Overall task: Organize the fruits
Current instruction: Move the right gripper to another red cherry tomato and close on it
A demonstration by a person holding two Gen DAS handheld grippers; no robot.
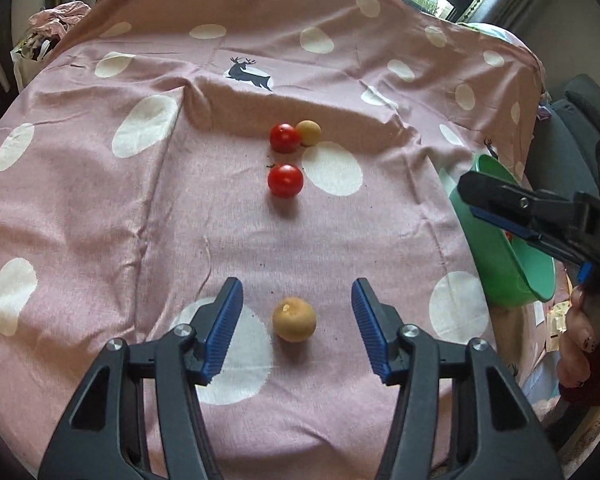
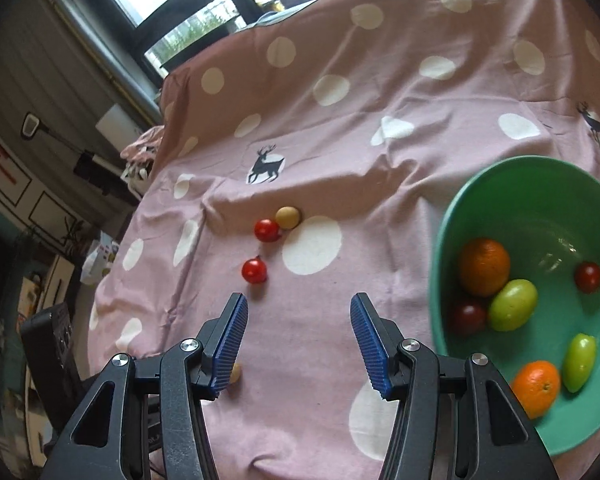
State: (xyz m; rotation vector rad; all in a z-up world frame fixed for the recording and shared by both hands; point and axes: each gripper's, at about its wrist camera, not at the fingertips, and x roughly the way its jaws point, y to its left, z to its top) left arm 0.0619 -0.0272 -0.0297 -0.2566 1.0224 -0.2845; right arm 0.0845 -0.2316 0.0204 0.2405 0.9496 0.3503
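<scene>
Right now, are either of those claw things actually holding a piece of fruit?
No, nothing is held. The left gripper is open around a tan round fruit lying on the cloth, not touching it. The right gripper is open and empty.

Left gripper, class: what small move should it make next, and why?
Probably ease forward and close. The left gripper is open, with the tan fruit lying on the cloth between its fingers, not yet gripped, while other fruit already sits in the green bowl.
</scene>
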